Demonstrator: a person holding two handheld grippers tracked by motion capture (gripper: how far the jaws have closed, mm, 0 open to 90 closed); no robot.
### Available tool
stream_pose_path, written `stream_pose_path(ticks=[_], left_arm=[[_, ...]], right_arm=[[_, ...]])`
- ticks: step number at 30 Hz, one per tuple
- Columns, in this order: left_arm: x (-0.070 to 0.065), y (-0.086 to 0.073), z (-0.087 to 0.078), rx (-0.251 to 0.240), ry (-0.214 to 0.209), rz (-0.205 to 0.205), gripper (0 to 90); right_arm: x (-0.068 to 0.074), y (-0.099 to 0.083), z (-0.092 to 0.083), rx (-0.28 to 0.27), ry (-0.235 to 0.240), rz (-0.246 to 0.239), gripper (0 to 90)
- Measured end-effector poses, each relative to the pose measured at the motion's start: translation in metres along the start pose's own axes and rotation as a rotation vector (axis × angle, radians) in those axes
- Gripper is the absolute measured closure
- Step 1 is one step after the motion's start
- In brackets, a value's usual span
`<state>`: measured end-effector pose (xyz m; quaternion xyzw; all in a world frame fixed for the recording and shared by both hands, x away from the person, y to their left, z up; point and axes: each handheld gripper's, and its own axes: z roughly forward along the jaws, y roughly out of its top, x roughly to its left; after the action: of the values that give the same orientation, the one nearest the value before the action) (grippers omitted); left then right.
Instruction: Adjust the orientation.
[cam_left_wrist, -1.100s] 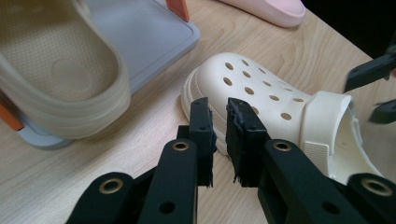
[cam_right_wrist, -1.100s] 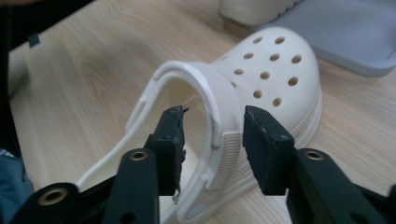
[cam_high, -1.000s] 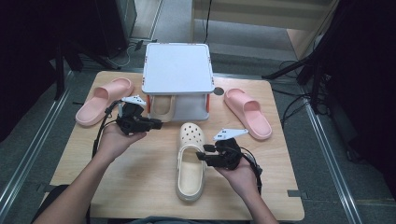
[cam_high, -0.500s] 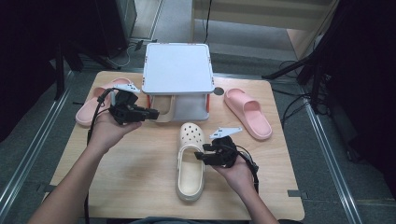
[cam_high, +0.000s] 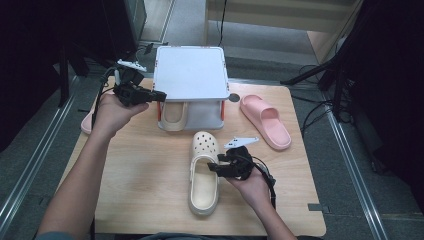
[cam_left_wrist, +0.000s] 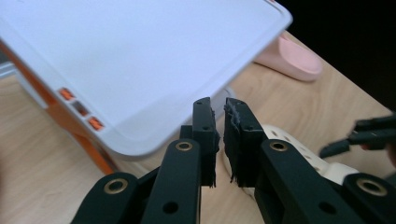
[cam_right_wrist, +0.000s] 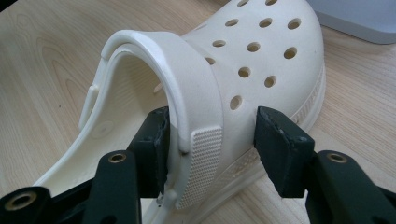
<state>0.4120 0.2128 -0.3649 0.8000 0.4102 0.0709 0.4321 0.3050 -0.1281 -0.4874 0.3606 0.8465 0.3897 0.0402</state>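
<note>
While right tongs (cam_right_wrist: 210, 135) just opened astride cream clog (cam_high: 204, 175), left tongs (cam_left_wrist: 219, 135) near-shut, empty, wood table (cam_high: 145, 185), dark room.

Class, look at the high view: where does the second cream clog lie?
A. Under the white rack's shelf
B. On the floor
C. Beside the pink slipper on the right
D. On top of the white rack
A: the cream clog sits in the opening beneath the white rack, its heel end towards the person.

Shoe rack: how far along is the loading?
Done: one cream clog sits under the white rack's top. In hand: the right claw straddles the second clog's side, its jaws just opening. Left: that clog and both pink slippers lie on the table.
</note>
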Motion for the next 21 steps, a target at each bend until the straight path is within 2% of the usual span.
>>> stream_pose_path(ticks=[6,11,15,21], left_arm=[[0.016,-0.003,0.002,-0.021,0.031,-0.022,82.5],[0.023,-0.003,0.006,-0.016,0.043,-0.024,87.3],[0.026,-0.004,0.014,-0.006,0.062,-0.016,88.7],[0.022,-0.003,0.015,0.004,0.093,0.01,89.2]], right_arm=[[0.0,-0.001,0.0,-0.005,-0.003,-0.001,47.9],[0.001,-0.002,0.0,-0.011,-0.007,0.008,48.1],[0.001,-0.002,0.0,-0.011,-0.009,0.011,48.5],[0.002,-0.001,0.001,-0.013,-0.02,0.023,49.6]])
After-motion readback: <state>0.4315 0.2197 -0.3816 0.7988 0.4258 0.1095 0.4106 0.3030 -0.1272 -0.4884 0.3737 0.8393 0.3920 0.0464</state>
